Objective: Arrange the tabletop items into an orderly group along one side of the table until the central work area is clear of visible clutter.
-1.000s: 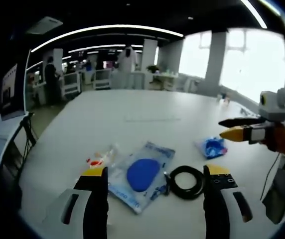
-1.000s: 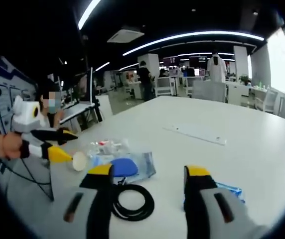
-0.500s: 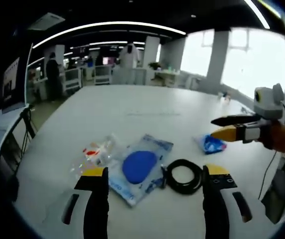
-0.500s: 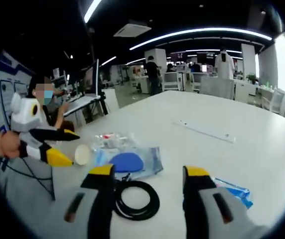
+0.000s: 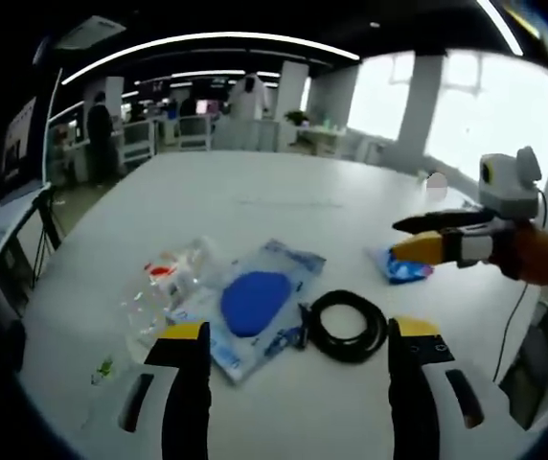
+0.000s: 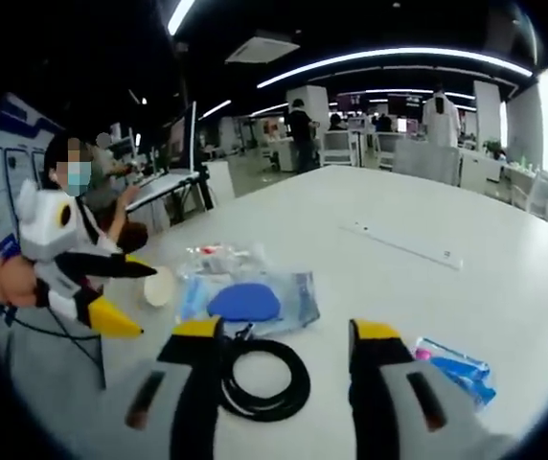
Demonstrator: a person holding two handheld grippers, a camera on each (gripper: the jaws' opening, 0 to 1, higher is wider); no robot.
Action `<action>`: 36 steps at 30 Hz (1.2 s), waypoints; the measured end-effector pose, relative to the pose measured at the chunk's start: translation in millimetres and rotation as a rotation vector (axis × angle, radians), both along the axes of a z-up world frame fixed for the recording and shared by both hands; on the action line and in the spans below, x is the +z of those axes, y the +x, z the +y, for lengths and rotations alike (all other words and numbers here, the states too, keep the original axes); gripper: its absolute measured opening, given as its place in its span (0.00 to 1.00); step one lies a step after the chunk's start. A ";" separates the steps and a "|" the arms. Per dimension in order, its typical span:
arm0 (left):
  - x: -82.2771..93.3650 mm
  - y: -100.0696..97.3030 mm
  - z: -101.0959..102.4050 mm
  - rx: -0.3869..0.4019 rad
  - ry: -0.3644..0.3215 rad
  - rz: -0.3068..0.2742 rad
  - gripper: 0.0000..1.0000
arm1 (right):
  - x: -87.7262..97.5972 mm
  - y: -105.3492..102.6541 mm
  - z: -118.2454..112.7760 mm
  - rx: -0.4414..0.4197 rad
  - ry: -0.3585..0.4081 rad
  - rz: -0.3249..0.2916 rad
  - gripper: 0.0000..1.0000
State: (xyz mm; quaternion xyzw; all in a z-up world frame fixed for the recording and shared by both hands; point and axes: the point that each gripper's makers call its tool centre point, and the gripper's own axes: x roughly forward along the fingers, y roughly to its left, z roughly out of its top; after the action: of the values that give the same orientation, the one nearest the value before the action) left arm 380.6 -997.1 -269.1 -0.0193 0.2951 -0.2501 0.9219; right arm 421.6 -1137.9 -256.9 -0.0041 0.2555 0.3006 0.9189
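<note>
So here both grippers hover above the big white table (image 5: pixel 255 206) with nothing in them. In the left gripper view the left gripper (image 5: pixel 298 350) has its black, yellow-tipped jaws spread wide apart, above the table's near edge. In the right gripper view the right gripper (image 6: pixel 282 347) is just as wide and just as empty.

The clutter sits bunched near that same near edge. The black coiled cable loop (image 5: pixel 346 326) lies flat between the left gripper's jaws; in the right gripper view it lies just ahead of that gripper's left jaw. Touching the cable's side is the clear plastic pouch with a round blue pad inside (image 5: pixel 253 305). Next to that, toward the table's left edge, there's a crumpled clear plastic bag with red bits inside (image 5: pixel 167 283); can't tell what's in it. A small white round cup-like thing (image 6: pixel 159 286) sits beside those bags. The small blue and white packet (image 5: pixel 403 266) lies well apart from the others, toward the right side. A thin white strip (image 6: pixel 403 246) lies further out across the table.
</note>
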 end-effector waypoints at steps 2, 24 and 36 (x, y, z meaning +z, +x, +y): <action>-2.2 -0.5 -1.4 0.001 0.000 0.003 0.72 | -2.1 0.8 0.2 0.005 -0.002 -0.001 0.50; -40.4 -7.5 -26.7 0.002 -0.024 0.091 0.69 | -42.9 4.4 1.9 0.051 -0.050 0.065 0.45; -55.8 -7.8 -35.0 0.015 -0.042 0.135 0.66 | -59.7 9.0 8.1 0.077 -0.067 0.086 0.40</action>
State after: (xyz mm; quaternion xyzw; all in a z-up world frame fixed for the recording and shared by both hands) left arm 372.9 -1032.1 -324.9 -0.0575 0.3510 -0.2475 0.9013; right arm 430.6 -1129.7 -316.6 -0.0321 0.3042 0.3270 0.8941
